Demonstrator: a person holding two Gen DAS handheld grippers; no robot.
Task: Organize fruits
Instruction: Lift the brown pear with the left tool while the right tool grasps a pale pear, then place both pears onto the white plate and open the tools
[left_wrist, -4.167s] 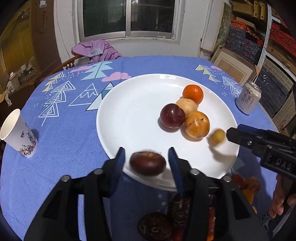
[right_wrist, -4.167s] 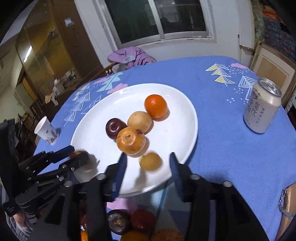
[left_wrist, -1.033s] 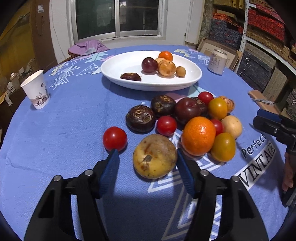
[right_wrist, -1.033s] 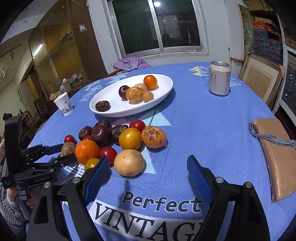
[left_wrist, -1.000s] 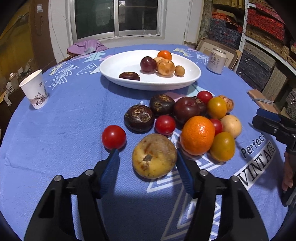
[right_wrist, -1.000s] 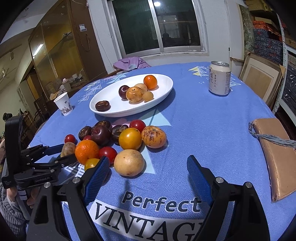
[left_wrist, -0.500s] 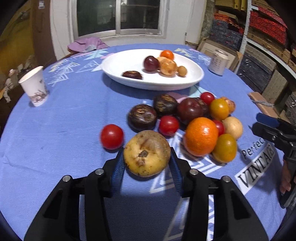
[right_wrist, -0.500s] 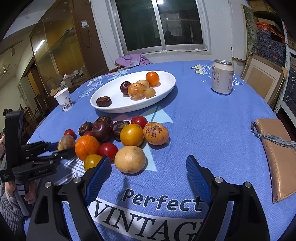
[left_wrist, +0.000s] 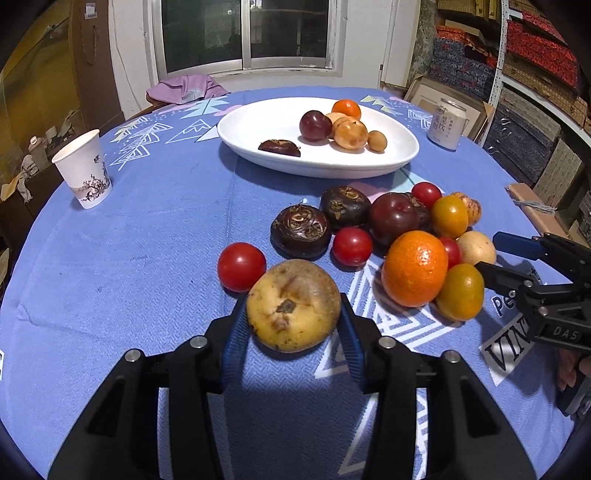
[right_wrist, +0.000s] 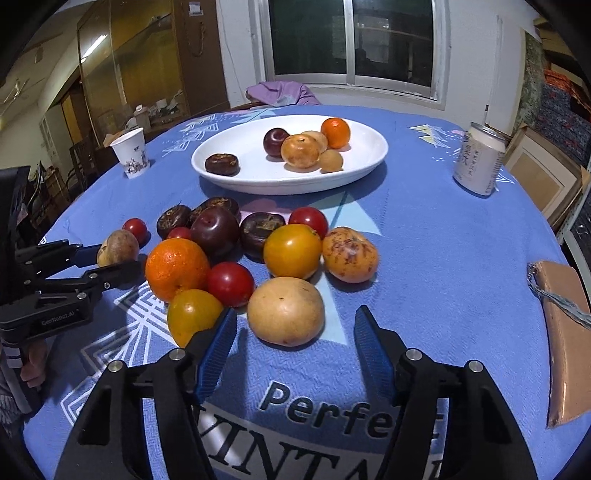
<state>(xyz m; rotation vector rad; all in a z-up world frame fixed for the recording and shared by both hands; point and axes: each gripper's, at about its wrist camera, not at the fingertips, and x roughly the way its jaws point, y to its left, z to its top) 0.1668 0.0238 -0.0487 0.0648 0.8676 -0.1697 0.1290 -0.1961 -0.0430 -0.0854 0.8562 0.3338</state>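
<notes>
Left wrist view: the left gripper (left_wrist: 293, 325) is clamped on a blotchy yellow-brown round fruit (left_wrist: 293, 305), both blue pads pressed to its sides, at the near edge of the fruit pile on the blue patterned tablecloth (left_wrist: 147, 266). Touching that fruit's far left side lies a small red tomato (left_wrist: 241, 266). Beyond it sit two dark brown ridged fruits (left_wrist: 301, 231), and to its right a large orange (left_wrist: 414, 268). Farther off stands the white oval plate (left_wrist: 258, 125) bearing six fruits. A white paper cup (left_wrist: 83, 169) stands well left of the plate.

Right wrist view: the right gripper (right_wrist: 291, 341) straddles a smooth pale tan round fruit (right_wrist: 285, 311) at the pile's near edge. Its jaws have just been closing, yet a gap shows on each side and neither blue pad touches the fruit. Only this view shows the speckled orange-red fruit (right_wrist: 350, 254) fully, beyond and to the right of the tan fruit; in the left view it is mostly hidden. A silver drink can (right_wrist: 478, 164) stands right of the plate, and a tan flat pouch (right_wrist: 565, 332) lies at the cloth's right edge.
</notes>
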